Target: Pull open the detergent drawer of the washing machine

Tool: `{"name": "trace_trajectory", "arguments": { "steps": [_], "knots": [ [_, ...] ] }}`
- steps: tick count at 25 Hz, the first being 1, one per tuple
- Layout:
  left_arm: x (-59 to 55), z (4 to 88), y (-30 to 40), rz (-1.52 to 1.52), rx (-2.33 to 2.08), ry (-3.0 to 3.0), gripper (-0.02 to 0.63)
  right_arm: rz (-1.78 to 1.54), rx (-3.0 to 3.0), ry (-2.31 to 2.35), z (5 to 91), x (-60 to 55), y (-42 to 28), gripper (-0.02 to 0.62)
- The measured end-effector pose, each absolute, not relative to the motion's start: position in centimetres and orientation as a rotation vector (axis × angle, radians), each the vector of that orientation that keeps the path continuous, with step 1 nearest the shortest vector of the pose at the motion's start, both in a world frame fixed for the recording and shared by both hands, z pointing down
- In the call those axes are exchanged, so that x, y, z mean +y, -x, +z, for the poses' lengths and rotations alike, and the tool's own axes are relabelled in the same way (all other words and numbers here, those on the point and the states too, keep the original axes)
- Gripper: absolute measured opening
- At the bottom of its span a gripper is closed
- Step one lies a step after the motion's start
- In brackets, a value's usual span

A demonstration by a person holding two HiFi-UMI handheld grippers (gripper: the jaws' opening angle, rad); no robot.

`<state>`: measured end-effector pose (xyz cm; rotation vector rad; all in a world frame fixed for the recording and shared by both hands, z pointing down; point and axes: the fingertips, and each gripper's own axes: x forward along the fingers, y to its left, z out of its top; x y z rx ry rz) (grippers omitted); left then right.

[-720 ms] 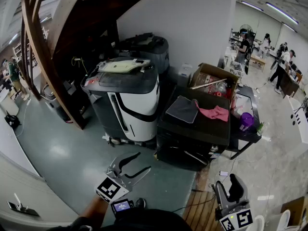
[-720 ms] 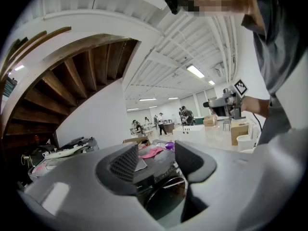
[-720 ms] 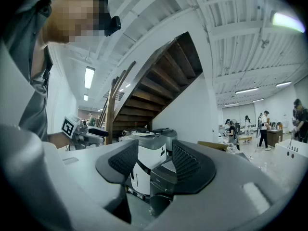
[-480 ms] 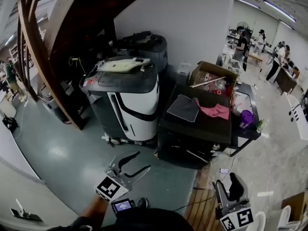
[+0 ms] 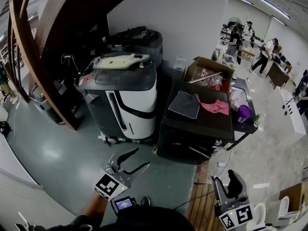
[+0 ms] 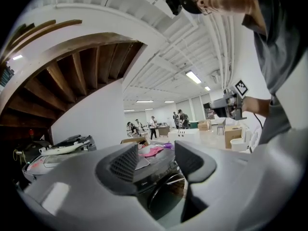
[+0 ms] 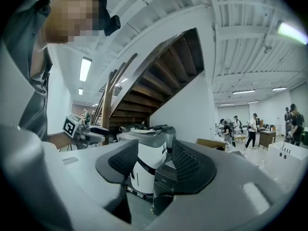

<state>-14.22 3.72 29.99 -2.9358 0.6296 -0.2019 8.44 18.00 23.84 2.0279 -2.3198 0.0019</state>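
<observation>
The washing machine (image 5: 192,136) is a black front-loader in the middle of the head view, its front in shadow. I cannot make out its detergent drawer. A grey cloth (image 5: 184,104) and a pink cloth (image 5: 214,107) lie on its top. My left gripper (image 5: 140,159) hovers low at the left, open and empty, well short of the machine. In the left gripper view the machine's round door (image 6: 161,186) shows between the left gripper's (image 6: 156,160) spread jaws. My right gripper (image 5: 224,177) is at the lower right, open, holding nothing. The washing machine (image 7: 166,177) shows past the right gripper (image 7: 155,160).
A white-and-black appliance (image 5: 130,100) stands just left of the washer, with a dark bin behind it. An open cardboard box (image 5: 209,73) sits behind the washer. A wooden staircase (image 5: 43,57) slants at the left. People stand at desks far right. Wooden boards (image 5: 202,206) lie near my feet.
The head view has shifted slightly, so the machines sit a little lower and further left in the picture. Both grippers stay open, in about the same places.
</observation>
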Motion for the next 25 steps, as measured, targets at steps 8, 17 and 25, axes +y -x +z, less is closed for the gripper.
{"name": "trace_trajectory", "arguments": {
  "steps": [8,17,25],
  "knots": [
    [3.0,31.1,14.6,-0.220,0.592,2.981,0.281,0.032,-2.320,-2.025,24.4,16.9,-6.8,0.235],
    [4.4,30.7,10.2,-0.249,0.621,2.958,0.281,0.082,-2.413,-1.989,25.4,16.6,-11.2,0.236],
    [6.9,30.7,4.9,-0.247,0.733,2.927,0.281,0.085,-2.522,-1.904,25.4,17.1,-17.6,0.236]
  ]
}}
